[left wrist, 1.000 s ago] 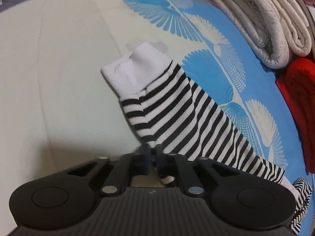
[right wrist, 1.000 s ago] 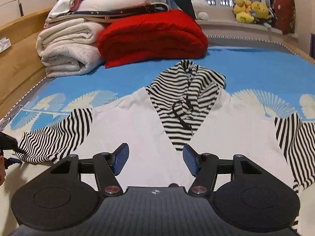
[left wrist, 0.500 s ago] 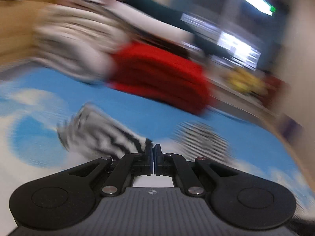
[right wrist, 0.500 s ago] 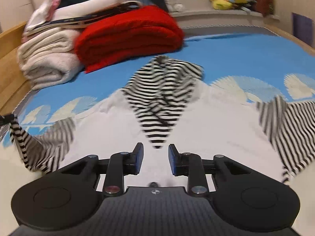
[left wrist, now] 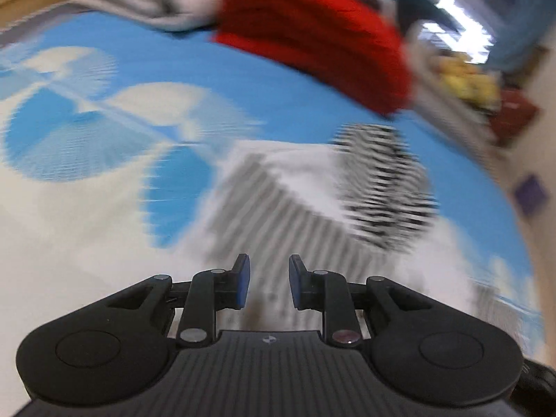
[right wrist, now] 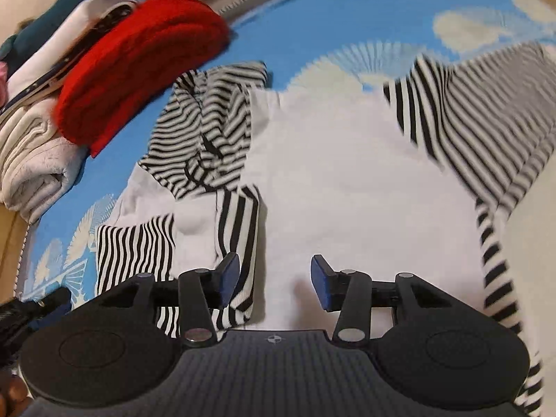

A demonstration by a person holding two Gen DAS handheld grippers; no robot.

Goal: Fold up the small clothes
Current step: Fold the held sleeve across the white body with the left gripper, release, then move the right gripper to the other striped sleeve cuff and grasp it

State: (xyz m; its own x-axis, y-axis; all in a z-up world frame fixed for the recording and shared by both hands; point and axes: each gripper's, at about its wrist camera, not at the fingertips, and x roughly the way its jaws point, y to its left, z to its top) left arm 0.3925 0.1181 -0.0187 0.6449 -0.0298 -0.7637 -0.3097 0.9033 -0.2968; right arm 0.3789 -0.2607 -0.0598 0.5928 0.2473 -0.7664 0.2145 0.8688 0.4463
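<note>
I see the small hoodie (right wrist: 347,180) spread flat on the bed (right wrist: 347,10), striped hood (right wrist: 205,132) at 11 o'clock, one striped sleeve (right wrist: 239,243) folded onto the white body, the other sleeve (right wrist: 486,111) out at 2 o'clock. Left tongs (left wrist: 266,283) have just been opening, released, nothing between them. Right tongs (right wrist: 274,278) have just been opening too, released over the body. Red blanket (right wrist: 139,62) at 10 o'clock.

Both wrist views angled down, close over bed, sharing striped hoodie (right wrist: 323,180)
</note>
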